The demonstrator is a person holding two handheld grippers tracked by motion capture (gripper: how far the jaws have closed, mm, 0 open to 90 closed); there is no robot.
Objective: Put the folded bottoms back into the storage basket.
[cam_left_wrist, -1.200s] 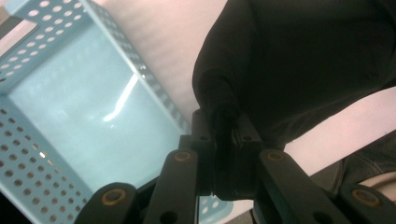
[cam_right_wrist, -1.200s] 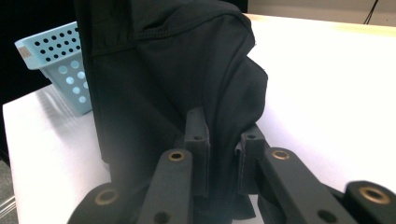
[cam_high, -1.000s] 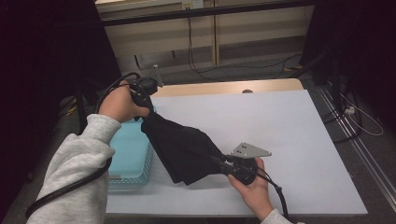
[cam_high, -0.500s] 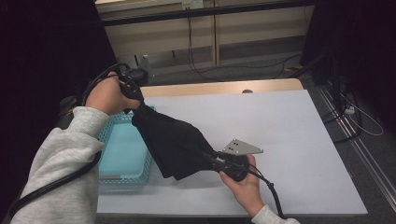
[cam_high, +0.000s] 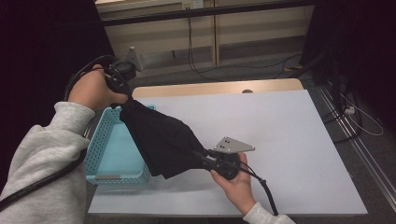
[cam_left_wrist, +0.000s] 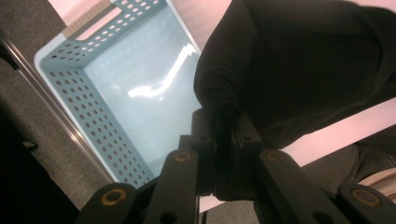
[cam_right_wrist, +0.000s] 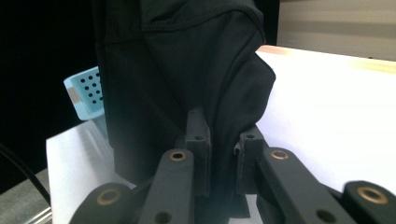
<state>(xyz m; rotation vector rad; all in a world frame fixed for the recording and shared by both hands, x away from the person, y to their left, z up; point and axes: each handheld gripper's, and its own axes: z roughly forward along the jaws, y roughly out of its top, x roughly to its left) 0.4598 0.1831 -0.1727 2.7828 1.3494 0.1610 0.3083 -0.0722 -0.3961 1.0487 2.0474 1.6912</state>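
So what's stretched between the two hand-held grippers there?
A black cloth spans from the left hand-held gripper to the right hand-held gripper, each shut on an end, hanging partly over the blue basket in the high view.

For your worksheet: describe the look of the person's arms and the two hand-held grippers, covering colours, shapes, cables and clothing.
Both arms wear a light grey sweatshirt sleeve. The left gripper and right gripper are black, each with linkage jaws pinned by brass-coloured rivets. A thick black cable trails from each. The right gripper carries a grey three-cornered plate.
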